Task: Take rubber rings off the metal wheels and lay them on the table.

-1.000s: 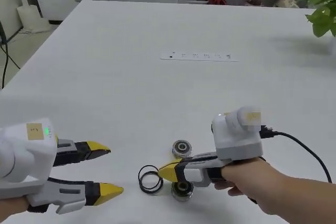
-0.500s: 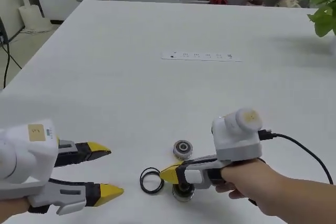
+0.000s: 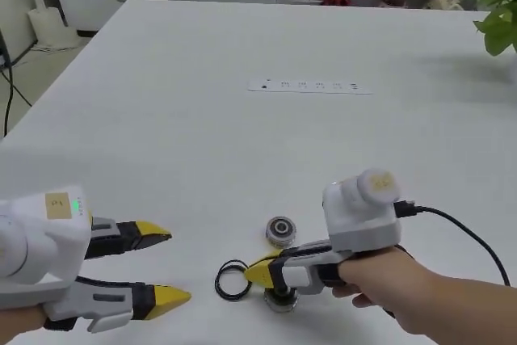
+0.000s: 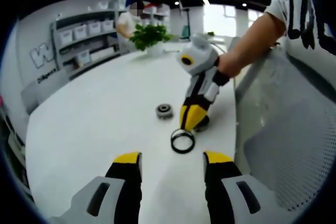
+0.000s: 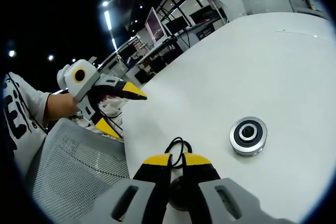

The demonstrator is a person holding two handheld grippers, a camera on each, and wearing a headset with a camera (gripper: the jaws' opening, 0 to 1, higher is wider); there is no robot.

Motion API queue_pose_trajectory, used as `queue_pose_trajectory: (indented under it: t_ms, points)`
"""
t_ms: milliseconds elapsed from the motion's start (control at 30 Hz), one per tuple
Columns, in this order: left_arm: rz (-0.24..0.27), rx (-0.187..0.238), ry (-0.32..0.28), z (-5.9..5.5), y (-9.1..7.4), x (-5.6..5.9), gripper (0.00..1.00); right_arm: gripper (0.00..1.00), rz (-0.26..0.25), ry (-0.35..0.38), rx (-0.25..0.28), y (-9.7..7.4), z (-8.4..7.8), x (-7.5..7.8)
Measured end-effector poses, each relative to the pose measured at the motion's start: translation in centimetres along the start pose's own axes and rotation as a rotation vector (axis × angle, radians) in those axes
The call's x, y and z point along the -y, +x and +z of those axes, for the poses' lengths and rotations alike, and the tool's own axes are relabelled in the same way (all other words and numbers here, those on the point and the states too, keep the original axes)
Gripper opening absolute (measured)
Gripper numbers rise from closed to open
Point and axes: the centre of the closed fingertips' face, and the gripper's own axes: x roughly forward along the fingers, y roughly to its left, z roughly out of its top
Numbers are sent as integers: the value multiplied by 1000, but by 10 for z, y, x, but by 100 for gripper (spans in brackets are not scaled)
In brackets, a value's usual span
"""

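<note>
Rubber looks light, soft and stretchy, so I would hook a ring's outer edge and peel. 2 loose rings (image 3: 232, 279) lie on the table (image 3: 202, 135) just left of the right gripper (image 3: 262, 271), its jaws pressed nearly together over the near wheel (image 3: 280, 299); any pinch I cannot tell. Left gripper (image 3: 166, 267) gapes, empty.

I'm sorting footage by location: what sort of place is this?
Probably a lab or open-plan workshop office: a large white table, wall shelves of storage bins, desks with monitors, and a potted plant.
</note>
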Motion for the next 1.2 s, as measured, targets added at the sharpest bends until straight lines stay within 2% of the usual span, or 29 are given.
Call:
queue_pose_trajectory:
  t_ms: [567, 800, 1200]
  points:
    - [-9, -1, 8, 4, 0, 3, 48, 19, -4, -137, -41, -2, -2, -9]
    - [-4, 4, 10, 6, -1, 4, 48, 29, -10, -188, -50, -5, -1, -11]
    - [7, 25, 17, 12, -4, -2, 48, 39, -17, -253, -19, -18, 13, -19]
